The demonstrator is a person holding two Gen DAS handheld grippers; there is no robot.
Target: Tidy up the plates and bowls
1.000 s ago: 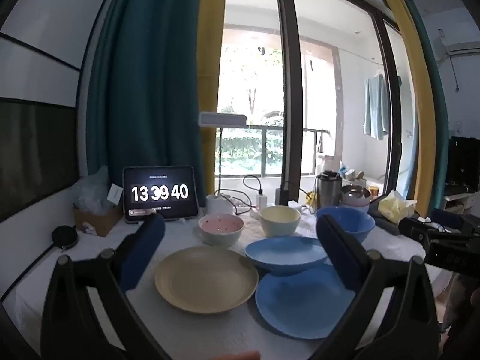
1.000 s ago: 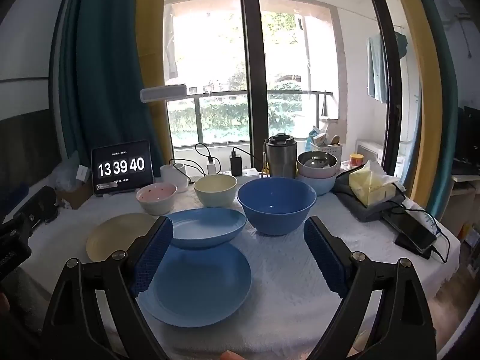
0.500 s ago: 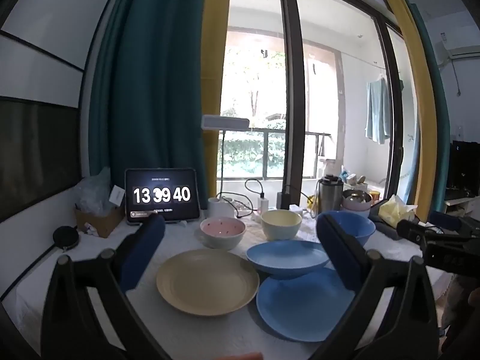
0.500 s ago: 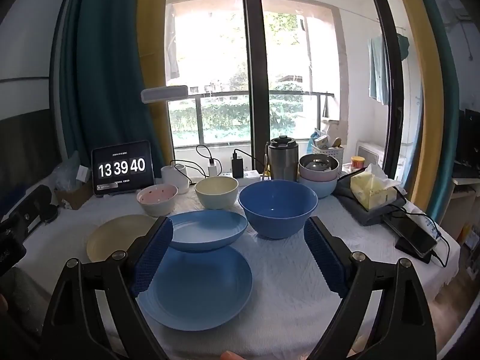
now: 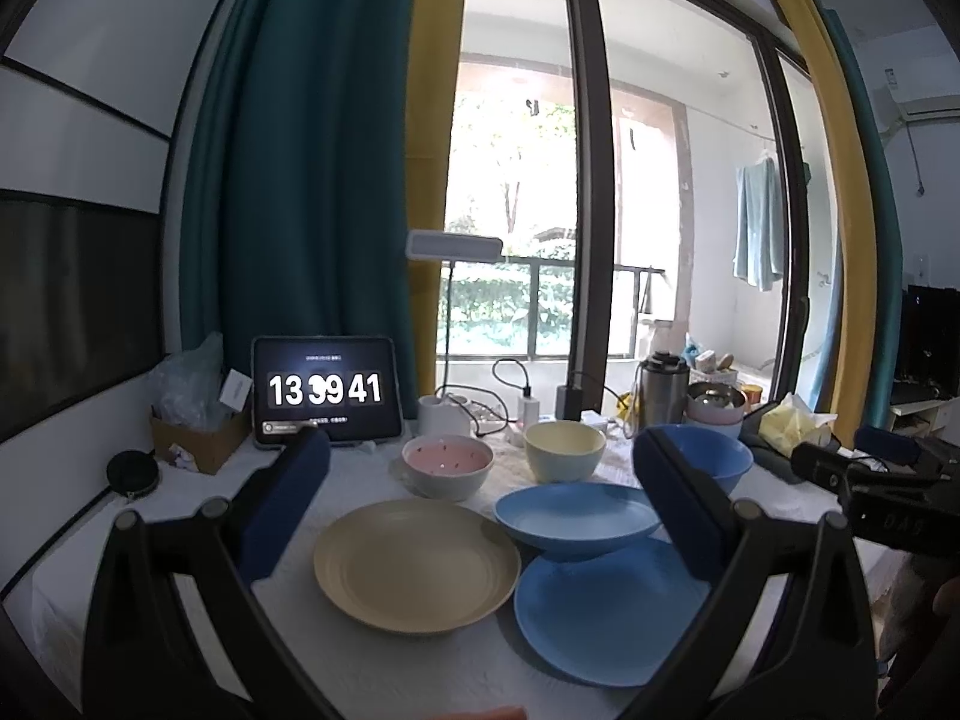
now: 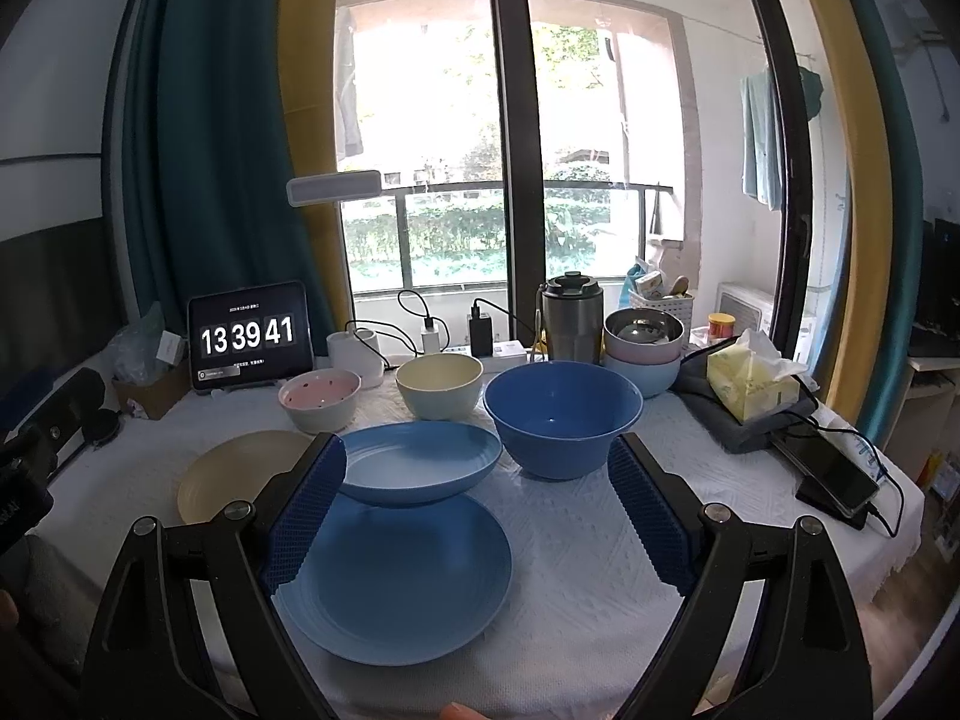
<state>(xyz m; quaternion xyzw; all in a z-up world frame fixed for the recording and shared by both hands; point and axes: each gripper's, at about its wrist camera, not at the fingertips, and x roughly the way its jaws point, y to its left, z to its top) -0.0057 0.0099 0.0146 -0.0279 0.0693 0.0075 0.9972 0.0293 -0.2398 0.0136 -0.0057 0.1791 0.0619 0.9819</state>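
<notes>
Two sets of jaws are mine, both spread wide and holding nothing above the white tablecloth (image 6: 570,540). My left gripper (image 5: 480,504) frames the beige plate (image 5: 416,569); its right finger hides part of the large blue bowl (image 5: 717,456). My right gripper (image 6: 477,516) looks over the flat blue plate (image 6: 402,576), whose near-left rim my left finger covers. Overlapping that plate's far edge is the shallow blue dish (image 6: 420,462). Behind stand the pink bowl (image 6: 321,399) and cream bowl (image 6: 440,385). Stacked bowls (image 6: 643,348) at the back show only partly.

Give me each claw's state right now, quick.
Left claw: open, holding nothing.
Right claw: open, holding nothing.
</notes>
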